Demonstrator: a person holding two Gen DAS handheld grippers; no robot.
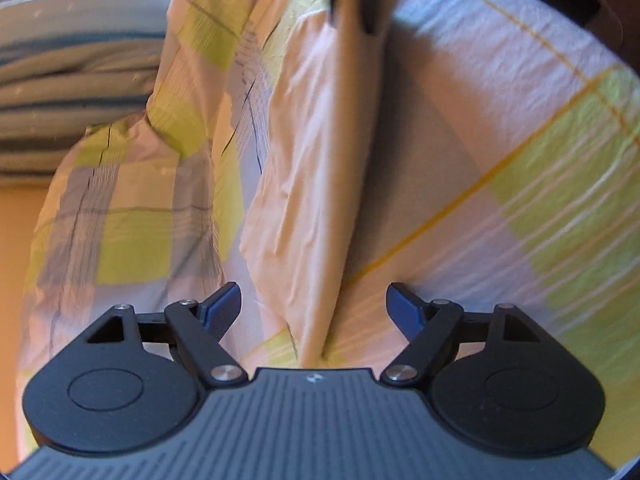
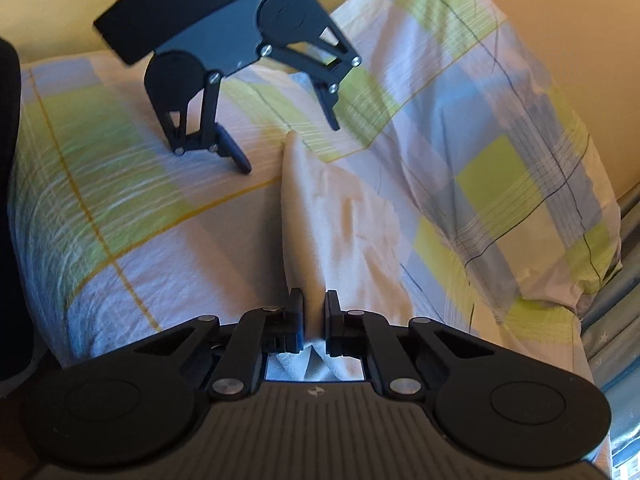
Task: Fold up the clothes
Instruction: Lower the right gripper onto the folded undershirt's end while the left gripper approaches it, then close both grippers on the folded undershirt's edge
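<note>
At lower centre of the right wrist view, the right gripper (image 2: 313,320) pinches a pale peach-white cloth garment (image 2: 340,216) lying on the checked green, lilac and white bedcover (image 2: 120,208), while the left gripper (image 2: 288,148), upper left, hangs wide open, empty.

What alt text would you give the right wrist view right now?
The right gripper is shut on a ridge of pale cloth lying on a checked bedcover. Beyond it the left gripper hovers open above the far end of the cloth.
</note>
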